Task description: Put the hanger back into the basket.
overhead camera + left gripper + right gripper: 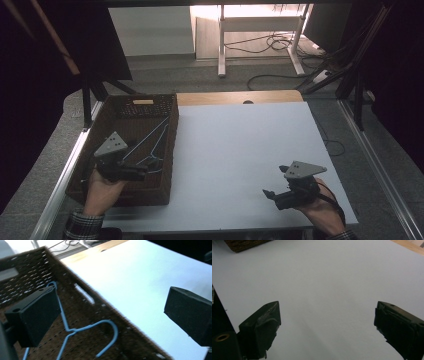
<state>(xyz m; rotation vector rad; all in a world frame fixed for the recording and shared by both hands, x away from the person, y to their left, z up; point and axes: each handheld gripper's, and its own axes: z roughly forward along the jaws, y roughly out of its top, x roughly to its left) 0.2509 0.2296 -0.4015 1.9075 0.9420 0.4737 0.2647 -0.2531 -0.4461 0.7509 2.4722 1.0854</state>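
The blue wire hanger lies inside the brown woven basket, which stands at the left edge of the white table top. In the high view the hanger runs slantwise along the basket floor toward the far right wall. In the left gripper view its hook curls over the basket floor near the right-hand wall, with the twisted neck just to the left of it.

Your left gripper hangs over the near part of the basket, its tips pointing toward the basket's right wall, just above the hanger's near end. Its jaws are spread wide and released; in the left gripper view the hanger lies below and between them, and neither pad touches the wire. Your left hand holds the tool from the near side, a checked sleeve at the wrist.

Your right gripper sits low over the near right part of the table top, well apart from the basket, tips pointing left. Its jaws also stand wide and released, with bare white surface between them. Your right hand grips it from behind.

Beyond the white top, a strip of wooden table edge shows at the far side.
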